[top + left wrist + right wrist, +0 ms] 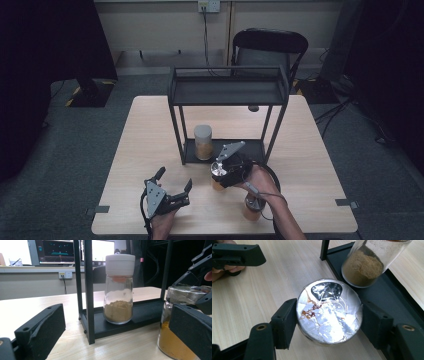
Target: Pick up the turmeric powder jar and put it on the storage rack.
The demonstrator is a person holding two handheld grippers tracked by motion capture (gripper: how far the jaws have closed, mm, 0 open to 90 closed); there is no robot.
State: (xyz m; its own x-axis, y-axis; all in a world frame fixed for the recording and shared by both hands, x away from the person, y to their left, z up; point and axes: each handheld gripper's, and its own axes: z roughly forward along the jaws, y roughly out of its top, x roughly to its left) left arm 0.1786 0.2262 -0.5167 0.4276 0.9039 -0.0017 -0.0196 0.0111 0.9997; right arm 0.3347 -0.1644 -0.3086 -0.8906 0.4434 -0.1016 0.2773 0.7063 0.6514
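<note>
Beside the black rack (227, 92) on the desk (150, 135), the right hand-held gripper (329, 322) clamps a foil-capped jar (329, 312), unshelved; the left hand-held gripper (172, 187) gapes empty.

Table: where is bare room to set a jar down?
Free: the table left of the black rack, and the right edge past it. The rack's top shelf is bare. Crowded: in front of the rack, where the right tongs clamp the silver-lidded jar.
</note>
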